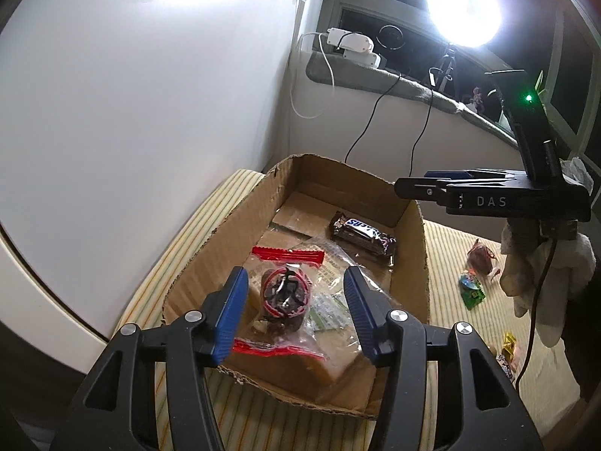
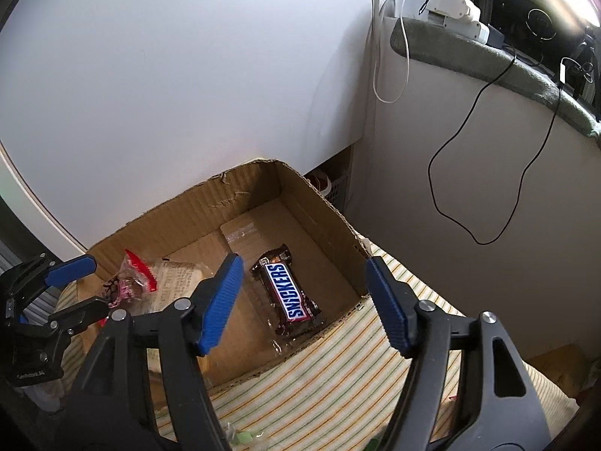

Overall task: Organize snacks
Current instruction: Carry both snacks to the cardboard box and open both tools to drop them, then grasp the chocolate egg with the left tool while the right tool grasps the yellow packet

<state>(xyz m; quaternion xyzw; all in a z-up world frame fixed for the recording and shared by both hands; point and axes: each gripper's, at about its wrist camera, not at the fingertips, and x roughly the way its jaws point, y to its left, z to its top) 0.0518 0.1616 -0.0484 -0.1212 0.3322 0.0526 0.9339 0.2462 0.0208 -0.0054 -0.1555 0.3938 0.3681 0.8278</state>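
Both drops look finished: your left hand-held gripper (image 1: 296, 312) stands wide over the clear snack bag (image 1: 289, 297) in the cardboard box (image 1: 422, 263), your right hand-held gripper (image 2: 302, 302) wide above the Snickers bar (image 2: 287, 293). Next, reach for the loose candies (image 1: 477, 274) on the striped bedding (image 1: 469, 338).

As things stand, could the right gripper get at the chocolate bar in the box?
Probably yes. The right gripper hangs open right above the chocolate bar, which lies flat in the cardboard box with nothing on top of it.

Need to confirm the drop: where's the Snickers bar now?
The Snickers bar lies flat on the box floor, right of the bagged snacks, under the open right gripper.
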